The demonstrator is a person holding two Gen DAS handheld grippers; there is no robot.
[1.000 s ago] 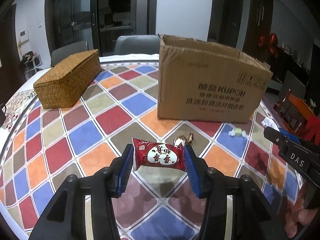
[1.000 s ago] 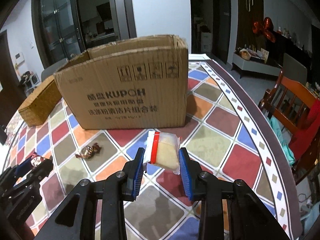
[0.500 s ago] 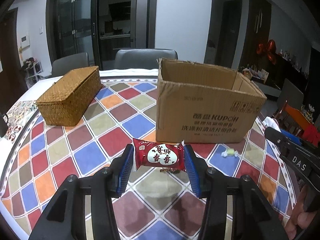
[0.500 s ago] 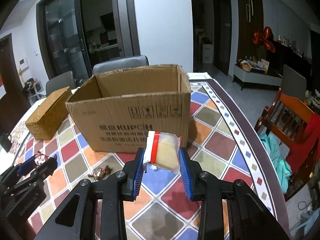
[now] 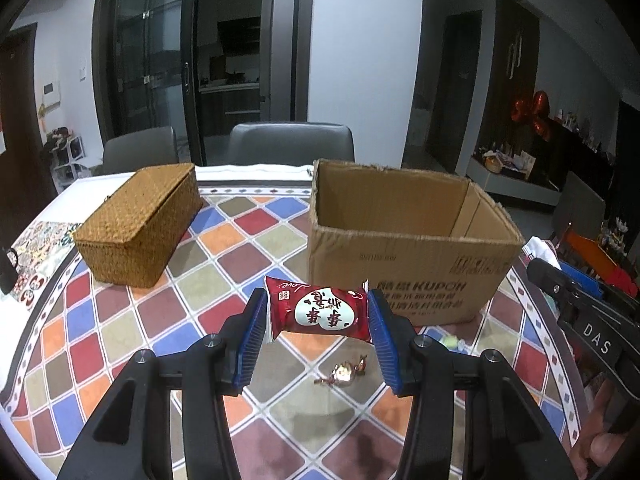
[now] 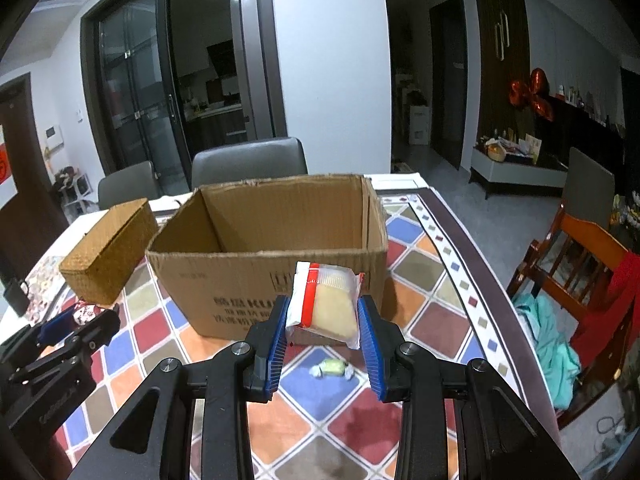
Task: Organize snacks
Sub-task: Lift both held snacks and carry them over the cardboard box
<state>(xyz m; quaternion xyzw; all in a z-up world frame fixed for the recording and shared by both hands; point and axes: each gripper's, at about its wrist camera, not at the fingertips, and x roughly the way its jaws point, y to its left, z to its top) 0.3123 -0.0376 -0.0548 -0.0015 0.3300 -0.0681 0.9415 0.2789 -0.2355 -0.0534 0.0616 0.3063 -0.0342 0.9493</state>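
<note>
Box (image 5: 416, 276) reads "KUPOH" — right tongs (image 5: 580, 300) marked "DAS".

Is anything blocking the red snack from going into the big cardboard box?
Only the box's own front wall. The left claw holds the red snack packet in front of the open brown cardboard box, about level with that wall. The top is open, with no lid or flaps over it. Nothing else visible stands between them.

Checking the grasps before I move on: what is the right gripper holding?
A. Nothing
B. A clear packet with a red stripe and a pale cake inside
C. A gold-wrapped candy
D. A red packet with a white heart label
B: the right gripper pinches a clear packet between its blue pads.
</note>
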